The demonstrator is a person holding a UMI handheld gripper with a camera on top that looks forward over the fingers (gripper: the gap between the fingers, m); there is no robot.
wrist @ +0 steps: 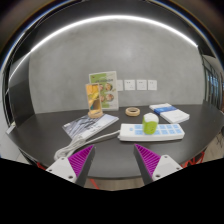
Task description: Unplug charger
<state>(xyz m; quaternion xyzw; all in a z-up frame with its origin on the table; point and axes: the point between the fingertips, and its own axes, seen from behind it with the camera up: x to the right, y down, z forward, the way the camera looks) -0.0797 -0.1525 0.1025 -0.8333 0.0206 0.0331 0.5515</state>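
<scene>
A white power strip (160, 131) lies on the dark table (112, 150), ahead of my fingers and to the right. A green-and-white charger (149, 124) stands plugged into its left part. My gripper (112, 160) is open and empty, well short of the strip, with nothing between the purple pads (80, 158).
A clear plastic bag with papers (89, 126) lies ahead to the left. A roll of tape (132, 111) and a yellow-green card (100, 95) stand near the grey wall. A white-and-blue box (165, 110) lies behind the strip. Wall sockets (140, 85) sit above.
</scene>
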